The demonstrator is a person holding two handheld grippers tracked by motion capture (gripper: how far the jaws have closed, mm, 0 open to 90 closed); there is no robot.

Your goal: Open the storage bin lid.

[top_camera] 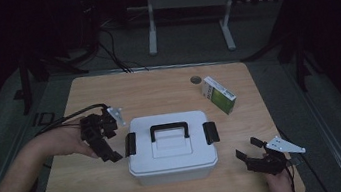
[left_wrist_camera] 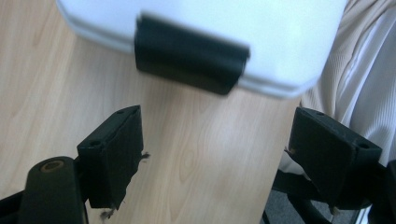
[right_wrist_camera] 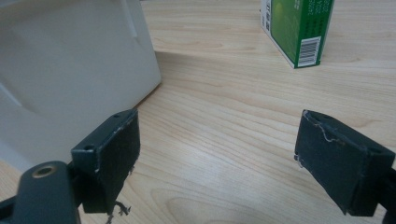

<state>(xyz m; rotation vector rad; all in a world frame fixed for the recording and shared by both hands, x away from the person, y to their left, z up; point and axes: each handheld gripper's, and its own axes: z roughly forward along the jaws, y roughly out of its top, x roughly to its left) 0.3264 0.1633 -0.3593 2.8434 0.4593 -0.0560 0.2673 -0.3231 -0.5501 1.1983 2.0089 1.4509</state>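
Note:
A white lidded box (top_camera: 171,146) with a black handle (top_camera: 168,129) and a black latch on each end sits in the middle of the wooden table (top_camera: 157,87). My left gripper (top_camera: 110,145) hovers open just left of the box's left latch (top_camera: 130,144), raised off the table. In the left gripper view that latch (left_wrist_camera: 189,53) lies ahead of the empty jaws, with the box (left_wrist_camera: 280,32) behind it. My right gripper (top_camera: 249,148) rests open near the table's front right, beside the box wall (right_wrist_camera: 70,60). A green and white carton (top_camera: 219,94) lies at the back right.
A small round grey disc (top_camera: 196,79) lies near the table's far edge, left of the carton (right_wrist_camera: 299,28). Cables trail off the table's left side. A metal stand (top_camera: 185,3) is on the floor beyond the table. A person's pale clothing (left_wrist_camera: 359,70) is at the near edge.

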